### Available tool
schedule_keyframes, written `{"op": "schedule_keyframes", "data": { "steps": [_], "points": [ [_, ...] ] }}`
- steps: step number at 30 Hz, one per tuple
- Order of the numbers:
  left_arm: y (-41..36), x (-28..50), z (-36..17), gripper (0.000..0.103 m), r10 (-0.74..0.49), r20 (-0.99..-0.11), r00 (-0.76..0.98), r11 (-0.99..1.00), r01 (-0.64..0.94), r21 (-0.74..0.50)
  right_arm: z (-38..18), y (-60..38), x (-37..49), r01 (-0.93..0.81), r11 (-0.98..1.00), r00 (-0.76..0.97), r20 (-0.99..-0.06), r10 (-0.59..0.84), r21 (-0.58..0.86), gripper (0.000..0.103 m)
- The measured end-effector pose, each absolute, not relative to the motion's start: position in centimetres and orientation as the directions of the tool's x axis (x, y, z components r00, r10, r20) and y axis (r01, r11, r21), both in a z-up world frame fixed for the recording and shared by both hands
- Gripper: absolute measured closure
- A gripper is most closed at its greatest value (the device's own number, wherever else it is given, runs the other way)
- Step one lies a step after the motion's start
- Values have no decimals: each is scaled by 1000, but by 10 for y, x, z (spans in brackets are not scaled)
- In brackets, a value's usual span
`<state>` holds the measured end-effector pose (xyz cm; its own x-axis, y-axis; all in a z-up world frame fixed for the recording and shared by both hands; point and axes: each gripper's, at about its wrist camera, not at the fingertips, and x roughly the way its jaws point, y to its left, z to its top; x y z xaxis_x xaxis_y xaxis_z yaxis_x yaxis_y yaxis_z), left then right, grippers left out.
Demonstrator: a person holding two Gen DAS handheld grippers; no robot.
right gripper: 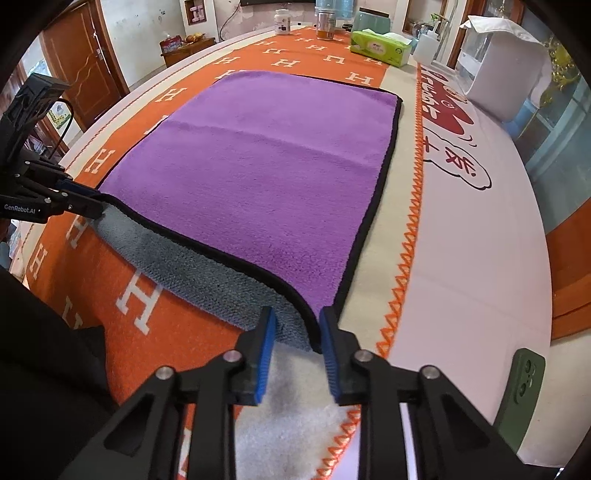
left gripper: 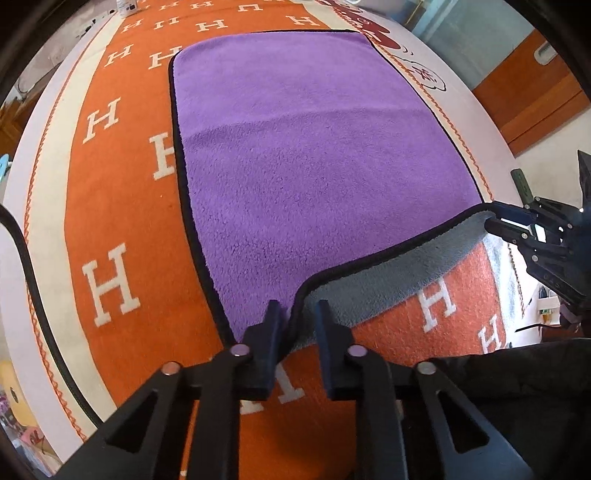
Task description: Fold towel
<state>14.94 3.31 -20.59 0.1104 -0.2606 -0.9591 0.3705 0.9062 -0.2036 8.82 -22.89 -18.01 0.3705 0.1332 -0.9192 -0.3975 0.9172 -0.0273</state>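
Note:
A purple towel with a black hem and grey underside lies on an orange blanket; it also shows in the right wrist view. Its near edge is lifted off the blanket, showing the grey underside. My left gripper holds the towel's near left corner between its fingers. My right gripper holds the near right corner. Each gripper appears in the other's view, my right one and my left one, pinching its corner.
The orange blanket with white H letters covers a white table. A green phone lies at the near right. A tissue box, bottles and a white container stand at the far end.

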Motion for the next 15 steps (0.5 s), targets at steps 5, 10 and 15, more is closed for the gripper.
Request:
{"op": "schedule_keyframes", "data": {
  "steps": [5,10,15],
  "points": [
    [39,146,-201,95,-270,-954,126,914,344,-213,-177,-230,86,-392,920,377,-917,132,-29,94],
    [42,142,-200,97,-257,-956,140,918,344,-196,-175,-228,84,-407,913,387,-912,133,-39,99],
    [39,140,-199,98,-236,-961,146,920,351,-173,-174,-226,82,-403,913,405,-907,119,-60,99]
  ]
}}
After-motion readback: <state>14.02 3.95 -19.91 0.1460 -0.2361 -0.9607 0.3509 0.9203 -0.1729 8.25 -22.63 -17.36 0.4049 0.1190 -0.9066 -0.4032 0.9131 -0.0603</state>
